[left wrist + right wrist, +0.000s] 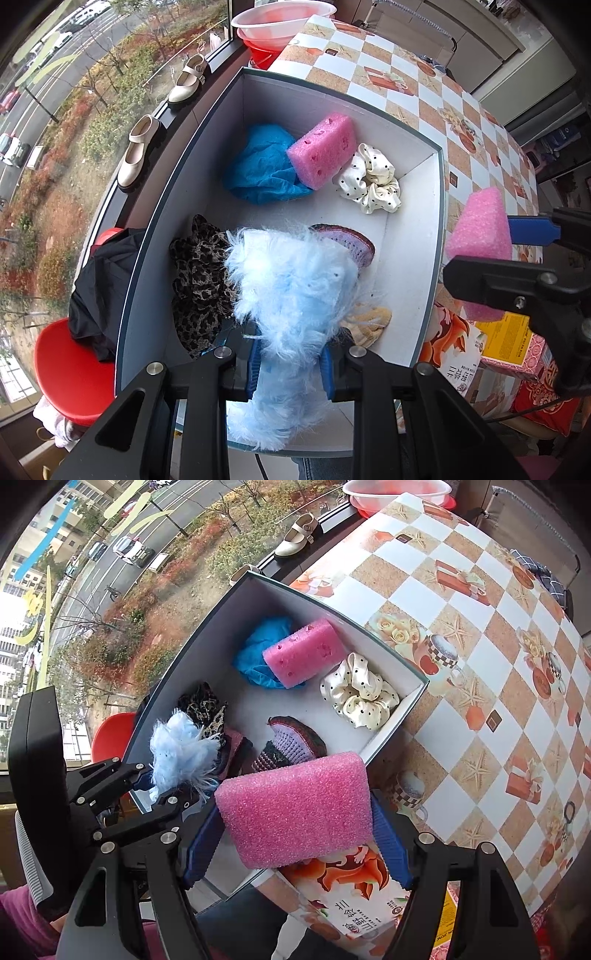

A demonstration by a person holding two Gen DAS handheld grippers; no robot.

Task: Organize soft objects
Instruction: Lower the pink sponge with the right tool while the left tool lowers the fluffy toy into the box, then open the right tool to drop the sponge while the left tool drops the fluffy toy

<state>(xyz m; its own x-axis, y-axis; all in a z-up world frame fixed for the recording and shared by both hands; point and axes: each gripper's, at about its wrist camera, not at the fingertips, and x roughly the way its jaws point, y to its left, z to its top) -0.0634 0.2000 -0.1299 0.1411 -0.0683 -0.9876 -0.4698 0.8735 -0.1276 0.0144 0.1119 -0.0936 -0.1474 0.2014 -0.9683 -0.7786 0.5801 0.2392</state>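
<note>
My left gripper [290,365] is shut on a fluffy light-blue piece [291,288] and holds it over the near part of the white box [417,236]; it also shows in the right wrist view [184,749]. My right gripper [295,845] is shut on a pink sponge [295,808] above the box's near right corner; the sponge also shows in the left wrist view [480,229]. In the box lie a blue cloth [258,166], another pink sponge [321,147], a cream dotted scrunchie [373,177], a leopard scrunchie [199,280], a purple knitted piece [351,240] and a tan piece [373,321].
The box stands on a table with a checkered cloth [480,646], at its window edge. Printed cartons [351,897] lie at the near right. A red chair [70,365] with a black garment [103,288] is left of the box. Shoes [140,155] and bowls [280,22] sit on the sill.
</note>
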